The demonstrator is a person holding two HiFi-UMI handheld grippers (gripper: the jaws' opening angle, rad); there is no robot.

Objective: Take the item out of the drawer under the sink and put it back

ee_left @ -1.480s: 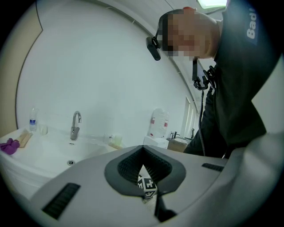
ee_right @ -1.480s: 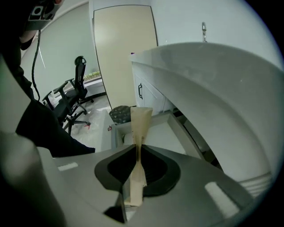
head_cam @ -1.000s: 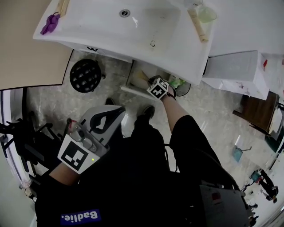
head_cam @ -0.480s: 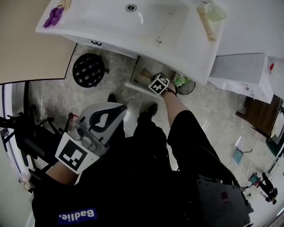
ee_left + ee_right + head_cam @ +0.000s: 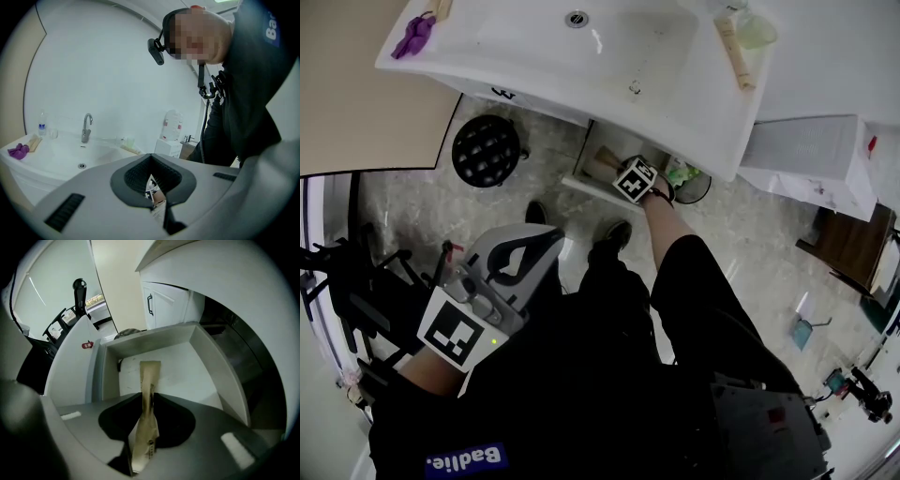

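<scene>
The white drawer [image 5: 586, 185] stands pulled out beneath the white sink [image 5: 675, 103]. My right gripper [image 5: 623, 169] reaches down over it, its marker cube uppermost. In the right gripper view the right gripper [image 5: 149, 394] is shut on a tan flat tube [image 5: 150, 373], which hangs upright above the drawer [image 5: 206, 357] and its pale floor. My left gripper [image 5: 539, 242] is held back near the person's body, far from the drawer. In the left gripper view the left gripper [image 5: 151, 155] is shut with nothing in it and points toward the sink [image 5: 61, 157].
A round black perforated stool [image 5: 485, 150] stands on the floor left of the drawer. A purple cloth [image 5: 414, 33], another tan tube [image 5: 736, 52] and a green cup [image 5: 757, 26] lie on the sink top. A white cabinet [image 5: 811, 150] is to the right; a cupboard door [image 5: 161, 303] is left of the drawer.
The right gripper has stayed at the drawer with the tan tube in it, shifting only slightly. The left gripper has barely moved.
</scene>
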